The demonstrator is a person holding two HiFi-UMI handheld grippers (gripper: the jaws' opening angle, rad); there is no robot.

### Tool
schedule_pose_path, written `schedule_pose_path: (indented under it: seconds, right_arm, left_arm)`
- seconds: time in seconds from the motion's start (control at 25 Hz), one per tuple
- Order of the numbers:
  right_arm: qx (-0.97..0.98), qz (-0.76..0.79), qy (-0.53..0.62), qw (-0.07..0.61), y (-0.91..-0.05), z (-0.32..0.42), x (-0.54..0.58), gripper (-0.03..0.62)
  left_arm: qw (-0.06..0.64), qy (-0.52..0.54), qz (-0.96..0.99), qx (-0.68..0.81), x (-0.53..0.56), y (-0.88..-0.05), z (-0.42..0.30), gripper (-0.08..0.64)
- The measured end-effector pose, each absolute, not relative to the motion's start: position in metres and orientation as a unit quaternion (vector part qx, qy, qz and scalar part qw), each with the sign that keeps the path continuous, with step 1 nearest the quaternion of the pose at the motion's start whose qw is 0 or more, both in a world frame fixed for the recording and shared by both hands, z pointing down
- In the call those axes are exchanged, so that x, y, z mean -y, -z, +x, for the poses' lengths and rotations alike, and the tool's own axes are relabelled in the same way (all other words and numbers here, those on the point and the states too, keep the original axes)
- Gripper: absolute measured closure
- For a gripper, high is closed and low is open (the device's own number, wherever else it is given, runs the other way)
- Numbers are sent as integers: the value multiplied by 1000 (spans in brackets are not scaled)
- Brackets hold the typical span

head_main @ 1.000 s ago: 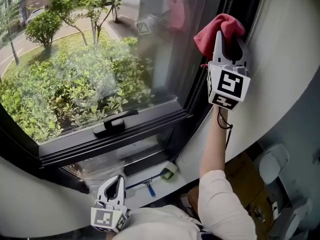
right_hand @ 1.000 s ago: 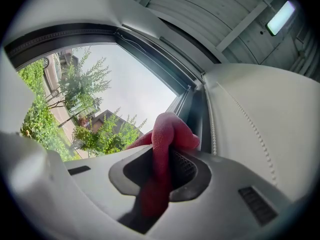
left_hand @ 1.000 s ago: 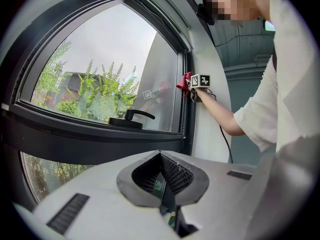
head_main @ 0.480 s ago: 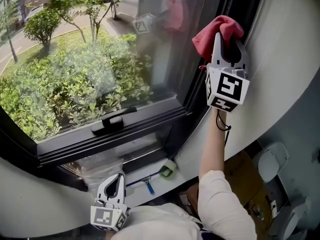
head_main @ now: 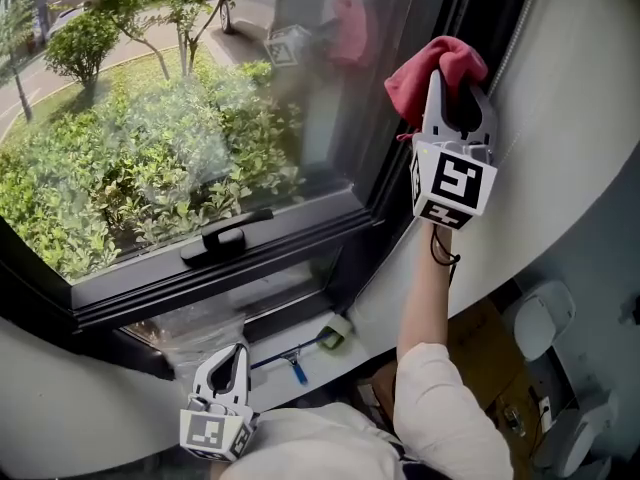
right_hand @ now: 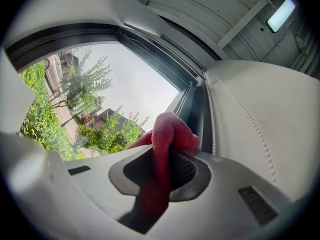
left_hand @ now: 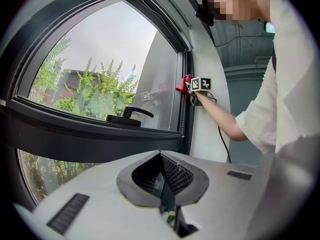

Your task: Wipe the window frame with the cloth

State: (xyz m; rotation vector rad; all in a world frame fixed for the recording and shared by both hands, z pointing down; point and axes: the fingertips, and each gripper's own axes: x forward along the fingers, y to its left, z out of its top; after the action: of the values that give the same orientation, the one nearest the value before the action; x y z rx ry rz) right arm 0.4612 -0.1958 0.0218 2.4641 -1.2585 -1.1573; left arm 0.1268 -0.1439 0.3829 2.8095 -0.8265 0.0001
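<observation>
A red cloth (head_main: 432, 71) is bunched in my right gripper (head_main: 452, 93), which is shut on it and raised against the dark window frame's (head_main: 405, 148) right upright. In the right gripper view the cloth (right_hand: 167, 134) sticks out past the jaws and touches the frame (right_hand: 196, 109). My left gripper (head_main: 228, 372) hangs low by the person's body, shut with nothing in it. From the left gripper view the cloth (left_hand: 184, 84) and right gripper (left_hand: 192, 91) show far off at the frame's (left_hand: 185, 114) right side.
A black window handle (head_main: 225, 238) sits on the lower sash rail. On the sill below lies a small blue-handled brush (head_main: 305, 353). A curved white wall (head_main: 560, 138) borders the frame at right. Cardboard boxes (head_main: 505, 368) stand on the floor.
My right gripper with the cloth has stayed at almost the same place on the frame, shifting only slightly. The left gripper has not moved.
</observation>
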Motion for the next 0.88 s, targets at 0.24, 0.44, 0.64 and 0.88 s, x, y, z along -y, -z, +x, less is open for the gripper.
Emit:
schedule_pose_path:
  seconds: [0.24, 0.44, 0.64, 0.88]
  right_arm:
    - [413, 823, 381, 84, -33, 460, 196, 505]
    - [406, 828, 377, 93, -43, 461, 196, 506]
    - [404, 830, 374, 95, -51, 462, 196, 506]
    - [402, 832, 369, 99, -57, 463, 197, 506]
  left_arm:
    - [103, -3, 955, 279, 144, -385, 123, 552]
    - [105, 0, 953, 283, 144, -385, 120, 552]
    - [103, -3, 953, 284, 144, -384, 117, 552]
    - [99, -8, 954, 283, 145, -385, 115, 552]
